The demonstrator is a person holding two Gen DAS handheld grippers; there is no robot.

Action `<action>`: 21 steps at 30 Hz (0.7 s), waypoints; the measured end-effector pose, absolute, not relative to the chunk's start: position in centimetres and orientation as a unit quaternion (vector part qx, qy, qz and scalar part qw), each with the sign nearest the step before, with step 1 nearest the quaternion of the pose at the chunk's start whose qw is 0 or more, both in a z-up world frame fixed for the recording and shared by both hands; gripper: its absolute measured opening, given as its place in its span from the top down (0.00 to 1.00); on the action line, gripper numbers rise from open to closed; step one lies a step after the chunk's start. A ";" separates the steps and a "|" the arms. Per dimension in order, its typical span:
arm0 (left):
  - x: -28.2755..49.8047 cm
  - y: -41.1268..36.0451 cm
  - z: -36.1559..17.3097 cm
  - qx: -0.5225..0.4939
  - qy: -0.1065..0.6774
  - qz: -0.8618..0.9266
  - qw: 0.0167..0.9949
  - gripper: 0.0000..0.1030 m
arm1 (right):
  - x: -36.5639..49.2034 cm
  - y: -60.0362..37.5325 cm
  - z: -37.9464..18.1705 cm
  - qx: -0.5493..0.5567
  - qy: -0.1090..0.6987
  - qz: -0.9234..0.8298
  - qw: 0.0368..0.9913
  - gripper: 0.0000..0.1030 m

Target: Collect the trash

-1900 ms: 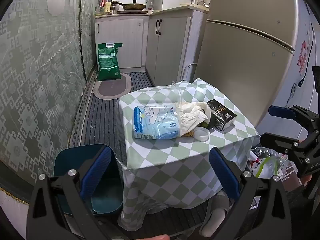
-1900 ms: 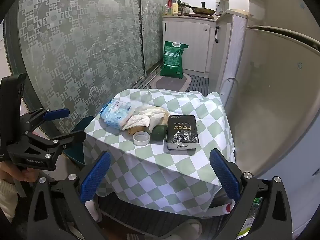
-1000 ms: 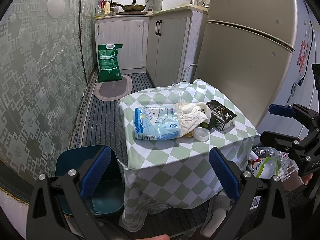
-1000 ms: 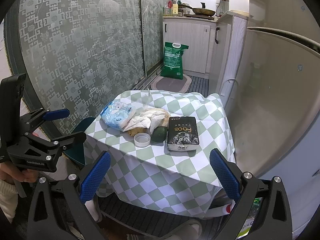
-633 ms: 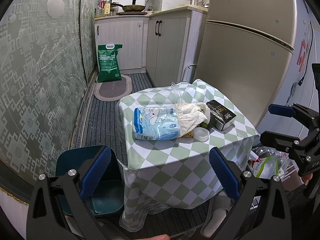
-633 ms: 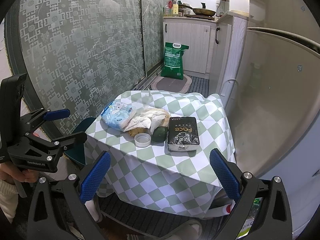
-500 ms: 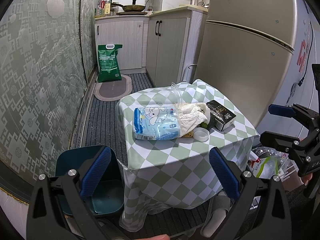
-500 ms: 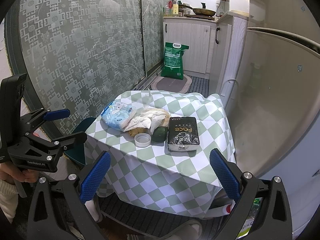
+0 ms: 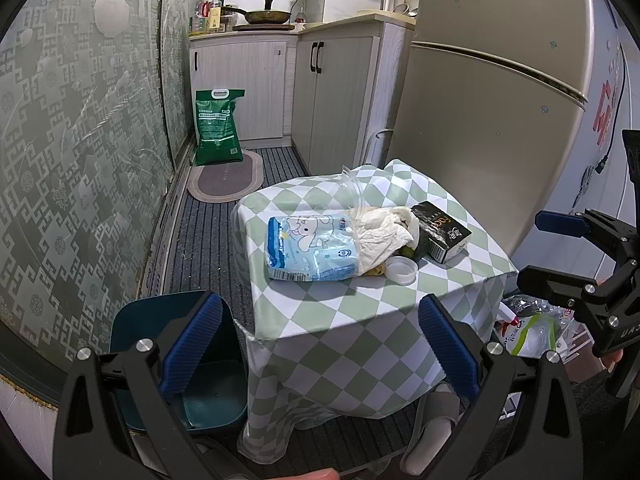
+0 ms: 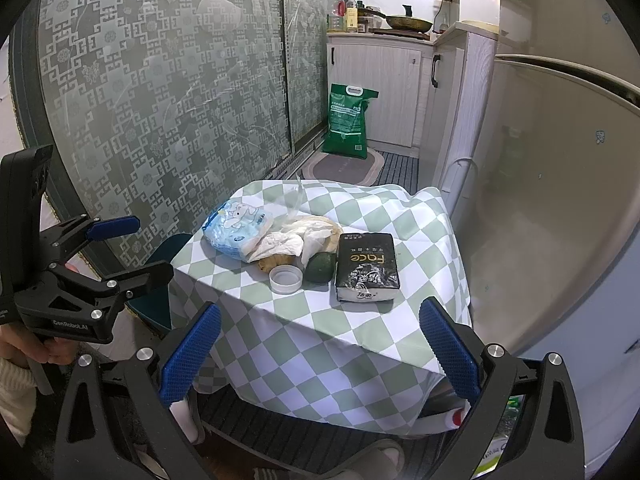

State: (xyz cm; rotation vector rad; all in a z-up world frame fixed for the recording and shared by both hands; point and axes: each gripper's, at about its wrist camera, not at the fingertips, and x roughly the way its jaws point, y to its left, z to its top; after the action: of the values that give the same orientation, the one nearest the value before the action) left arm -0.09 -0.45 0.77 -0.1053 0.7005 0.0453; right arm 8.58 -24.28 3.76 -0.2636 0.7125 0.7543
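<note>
A narrow kitchen holds a small table (image 9: 360,304) under a checked cloth. Left of it on the floor stands a teal bin (image 9: 212,396), its visible bottom bare. On the table lie a blue pack (image 9: 312,248), crumpled tissue (image 9: 384,232), a white lid (image 10: 285,279), an avocado (image 10: 320,267) and a black box (image 10: 367,267). The left gripper (image 9: 320,344) and right gripper (image 10: 320,346) both gape wide, holding nothing, near the table's front edge, apart from the litter.

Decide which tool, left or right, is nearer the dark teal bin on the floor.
Left. The left tool hangs open just above the bin, beside the table. The right tool, also open, faces the table's other side, with the bin beyond it.
</note>
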 end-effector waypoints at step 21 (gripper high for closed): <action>-0.1 -0.4 0.7 -0.051 0.342 0.021 0.938 0.03 | 8.6 -24.4 3.9 -0.125 0.339 0.359 0.860 0.03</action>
State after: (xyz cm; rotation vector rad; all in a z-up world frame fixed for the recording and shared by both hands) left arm -0.13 -0.43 0.68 -0.1041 0.6986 0.0435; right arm 8.58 -24.42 3.88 -0.2632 0.7122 0.7535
